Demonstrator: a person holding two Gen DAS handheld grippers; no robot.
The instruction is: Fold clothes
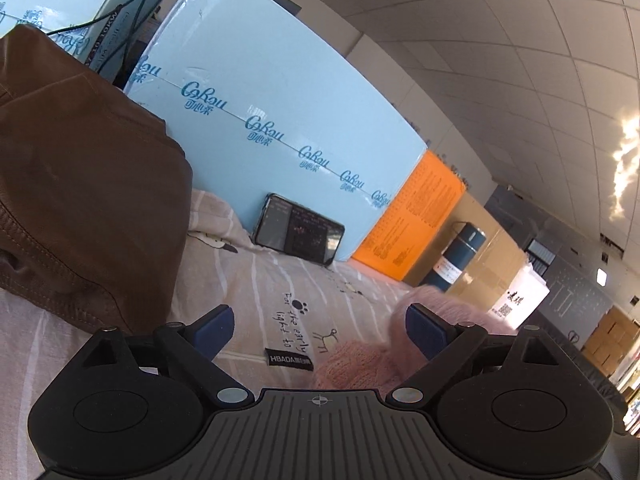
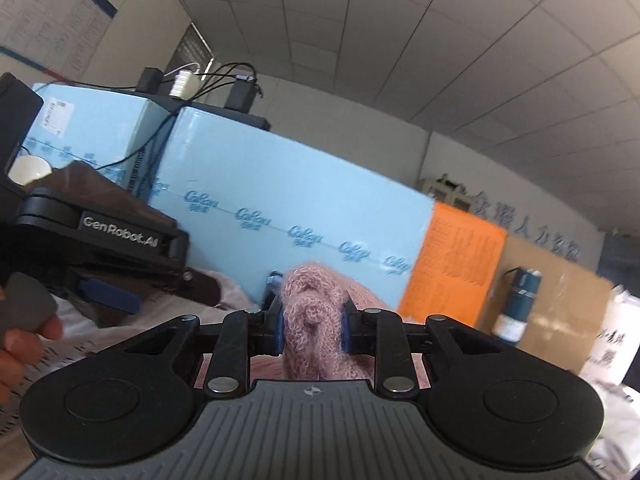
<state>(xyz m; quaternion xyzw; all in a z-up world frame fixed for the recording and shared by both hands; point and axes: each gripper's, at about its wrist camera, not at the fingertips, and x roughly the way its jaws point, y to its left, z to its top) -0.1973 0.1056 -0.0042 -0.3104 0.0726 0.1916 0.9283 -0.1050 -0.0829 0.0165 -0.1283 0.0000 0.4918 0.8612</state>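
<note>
A fuzzy pink knit garment (image 1: 360, 360) lies bunched on the pink striped bedsheet (image 1: 260, 280), just right of my left gripper (image 1: 320, 330), which is open with nothing between its blue pads. In the right wrist view my right gripper (image 2: 313, 322) is shut on a bunched fold of the pink knit garment (image 2: 316, 300), lifted above the sheet. The left gripper's body (image 2: 100, 236) shows at the left of that view, held by a hand (image 2: 24, 344). A brown leather jacket (image 1: 80, 184) is piled at the left.
Large light-blue cartons (image 1: 260, 92) stand close behind the sheet, with a phone (image 1: 298, 234) leaning on them. An orange box (image 1: 420, 216), a dark blue bottle (image 1: 456, 256) and cardboard boxes (image 2: 560, 304) follow to the right. Cables and chargers (image 2: 224, 84) sit on top of the cartons.
</note>
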